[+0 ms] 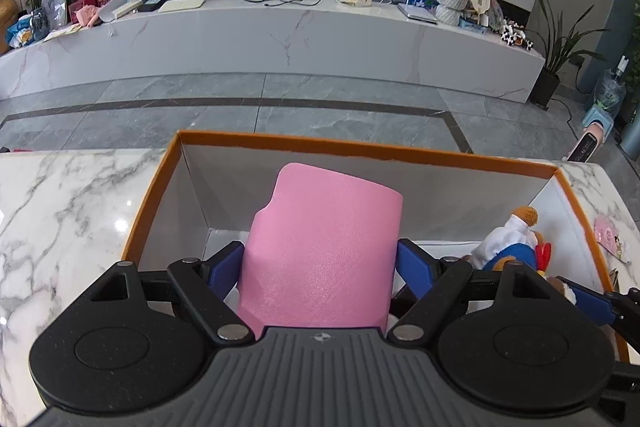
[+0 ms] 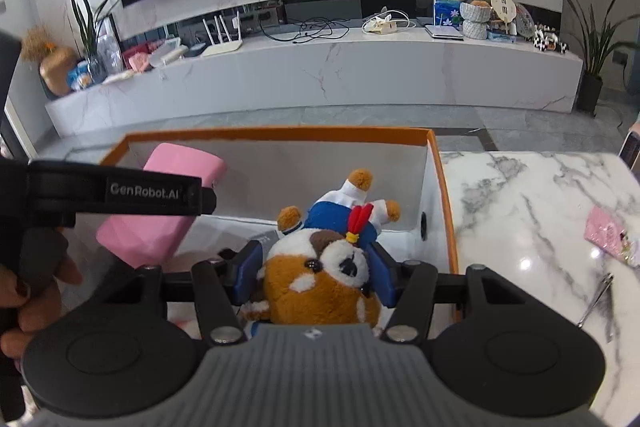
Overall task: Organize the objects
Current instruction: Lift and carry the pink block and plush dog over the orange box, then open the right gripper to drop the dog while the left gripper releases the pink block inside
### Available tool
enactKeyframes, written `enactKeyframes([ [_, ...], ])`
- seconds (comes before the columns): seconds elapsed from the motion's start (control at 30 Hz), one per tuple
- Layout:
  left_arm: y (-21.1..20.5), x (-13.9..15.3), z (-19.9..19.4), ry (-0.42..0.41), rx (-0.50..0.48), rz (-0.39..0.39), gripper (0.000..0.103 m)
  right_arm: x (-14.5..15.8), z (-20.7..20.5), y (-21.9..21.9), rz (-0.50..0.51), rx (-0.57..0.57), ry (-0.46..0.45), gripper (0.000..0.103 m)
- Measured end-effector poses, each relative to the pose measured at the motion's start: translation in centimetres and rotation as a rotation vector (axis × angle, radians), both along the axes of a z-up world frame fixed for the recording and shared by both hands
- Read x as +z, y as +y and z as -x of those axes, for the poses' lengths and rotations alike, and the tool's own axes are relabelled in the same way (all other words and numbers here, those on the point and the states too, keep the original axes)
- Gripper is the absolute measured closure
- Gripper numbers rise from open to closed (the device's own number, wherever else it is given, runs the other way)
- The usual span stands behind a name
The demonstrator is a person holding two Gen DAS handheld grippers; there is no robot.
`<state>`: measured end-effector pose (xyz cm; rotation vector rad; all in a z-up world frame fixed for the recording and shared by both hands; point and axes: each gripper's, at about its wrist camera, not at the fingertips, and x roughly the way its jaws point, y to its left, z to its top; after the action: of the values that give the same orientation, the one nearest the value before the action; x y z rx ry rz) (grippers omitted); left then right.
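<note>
An orange-rimmed white box (image 1: 360, 147) stands on the marble table; it also shows in the right wrist view (image 2: 280, 133). My left gripper (image 1: 320, 259) is shut on a pink pouch (image 1: 324, 247) and holds it over the box's left part. The pouch also shows in the right wrist view (image 2: 160, 203). My right gripper (image 2: 316, 267) is shut on a brown-and-white plush dog in a blue sailor outfit (image 2: 324, 267), held inside the box's right part. The plush also shows in the left wrist view (image 1: 508, 243).
The marble table (image 2: 540, 227) extends right of the box, with a pink card (image 2: 612, 235) and a thin metal tool (image 2: 596, 299) on it. Table surface (image 1: 60, 227) also lies left of the box. Beyond are grey floor and a TV bench.
</note>
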<state>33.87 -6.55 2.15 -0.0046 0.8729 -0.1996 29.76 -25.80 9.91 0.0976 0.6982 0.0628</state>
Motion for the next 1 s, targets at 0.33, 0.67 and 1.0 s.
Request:
enactKeyframes([
  [0.33,-0.3,-0.3,-0.6,0.046,-0.003,-0.028,0.007,-0.1,0.1,1.0,0.08,0.041,0.008,0.044],
  [0.67,-1.2,-0.7,-0.8,0.073,-0.003,-0.084,0.007,-0.4,0.3,1.9,0.133,0.051,0.007,0.043],
  [1.0,-1.7,-0.9,-0.8,0.086,-0.016,-0.122,0.006,-0.2,0.4,2.3,0.152,0.048,0.006,0.041],
])
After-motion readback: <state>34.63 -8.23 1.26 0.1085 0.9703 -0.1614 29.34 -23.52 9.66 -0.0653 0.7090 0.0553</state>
